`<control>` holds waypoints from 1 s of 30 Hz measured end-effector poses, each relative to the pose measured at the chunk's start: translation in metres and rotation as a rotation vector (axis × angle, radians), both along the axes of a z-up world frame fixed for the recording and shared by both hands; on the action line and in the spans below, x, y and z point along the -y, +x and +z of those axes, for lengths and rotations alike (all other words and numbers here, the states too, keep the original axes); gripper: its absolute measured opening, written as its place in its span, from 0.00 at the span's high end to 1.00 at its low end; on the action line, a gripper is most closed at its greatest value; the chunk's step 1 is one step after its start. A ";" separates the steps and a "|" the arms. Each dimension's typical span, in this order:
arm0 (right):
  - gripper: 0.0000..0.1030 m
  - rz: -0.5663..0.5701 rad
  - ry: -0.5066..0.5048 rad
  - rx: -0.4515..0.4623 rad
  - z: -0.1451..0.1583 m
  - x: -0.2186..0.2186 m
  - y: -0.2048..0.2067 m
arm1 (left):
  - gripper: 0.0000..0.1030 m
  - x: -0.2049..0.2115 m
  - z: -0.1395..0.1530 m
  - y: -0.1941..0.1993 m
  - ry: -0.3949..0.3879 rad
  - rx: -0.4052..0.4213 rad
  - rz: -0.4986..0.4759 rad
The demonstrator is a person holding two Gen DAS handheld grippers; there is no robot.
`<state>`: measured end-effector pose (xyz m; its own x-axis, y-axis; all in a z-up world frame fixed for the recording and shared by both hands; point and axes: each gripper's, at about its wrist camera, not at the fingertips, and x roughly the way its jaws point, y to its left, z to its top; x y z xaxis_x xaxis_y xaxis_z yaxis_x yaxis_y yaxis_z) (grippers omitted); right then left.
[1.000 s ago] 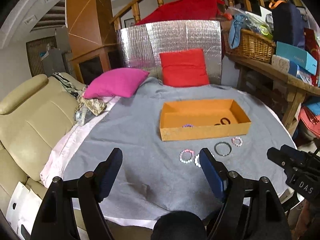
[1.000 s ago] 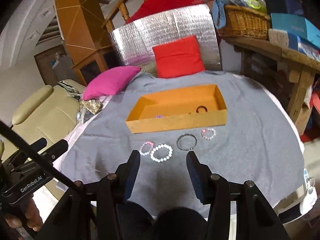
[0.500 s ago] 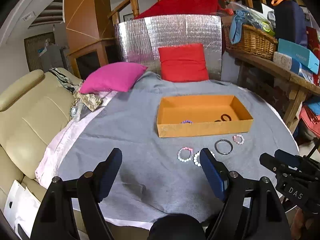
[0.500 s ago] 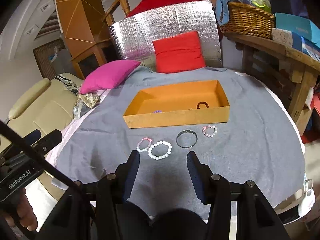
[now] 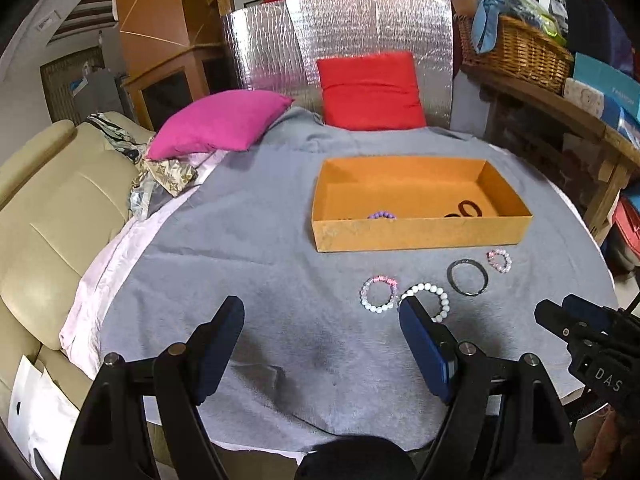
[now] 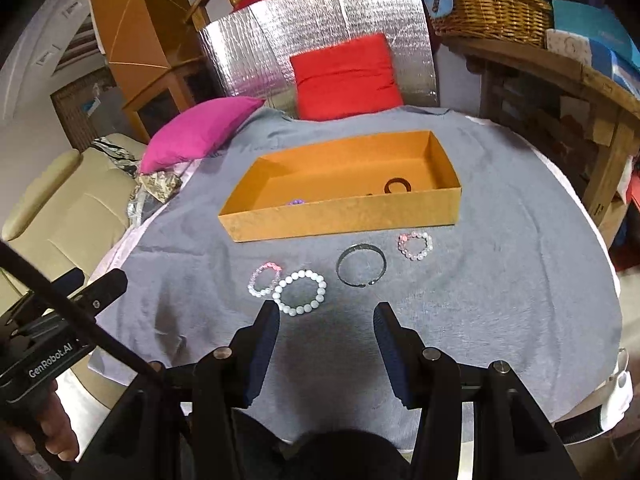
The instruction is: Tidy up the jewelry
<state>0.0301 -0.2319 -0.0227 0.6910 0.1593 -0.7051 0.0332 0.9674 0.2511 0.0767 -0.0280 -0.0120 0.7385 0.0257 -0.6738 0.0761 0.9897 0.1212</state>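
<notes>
four bracelets lie loose on the grey cloth [image 6: 500, 300] in a rough row just in front of the orange box [image 6: 344, 216], which is where they seem meant to end up, since a purple beaded bracelet [image 5: 382, 215] and a dark ring-shaped piece [image 6: 398, 186] already rest on its floor. from left to right the row reads: a small pink-and-white bracelet [image 6: 264, 279], a larger white pearl bracelet [image 6: 303, 292] touching or just overlapping it, a dark bangle [image 6: 361, 265] with a gap in its hoop, and a pale pink bead bracelet [image 6: 415, 245] nearest the box's right corner. the right gripper [image 6: 326, 314] hangs above the cloth just short of the row, jaws spread wide and holding nothing, lined up roughly between the pearl bracelet and the bangle, a sensible stance for dropping onto either one. the left gripper [image 5: 322, 310] is likewise released and empty, its fingers far apart, its right finger hiding part of the pearl bracelet from that view. the low front wall of the box suits short lifts from where the pieces lie. the two touching bracelets could snag each other if one is picked carelessly.
</notes>
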 end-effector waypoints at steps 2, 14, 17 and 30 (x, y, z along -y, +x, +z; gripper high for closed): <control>0.48 -0.002 0.004 -0.013 -0.005 0.001 0.006 | 0.22 0.001 -0.006 0.006 0.003 -0.015 0.003; 0.48 -0.021 0.018 -0.086 -0.038 0.012 0.038 | 0.22 0.008 -0.040 0.044 0.025 -0.100 0.002; 0.48 -0.031 0.019 -0.101 -0.046 0.017 0.045 | 0.22 0.009 -0.050 0.052 0.030 -0.123 0.001; 0.49 -0.075 0.029 -0.154 -0.080 0.038 0.072 | 0.22 0.017 -0.092 0.084 0.029 -0.222 -0.014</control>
<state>0.1020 -0.2702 -0.1022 0.5859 0.1329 -0.7994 0.1454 0.9532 0.2650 0.1610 -0.0449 -0.1041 0.5725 0.0387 -0.8190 0.1175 0.9847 0.1286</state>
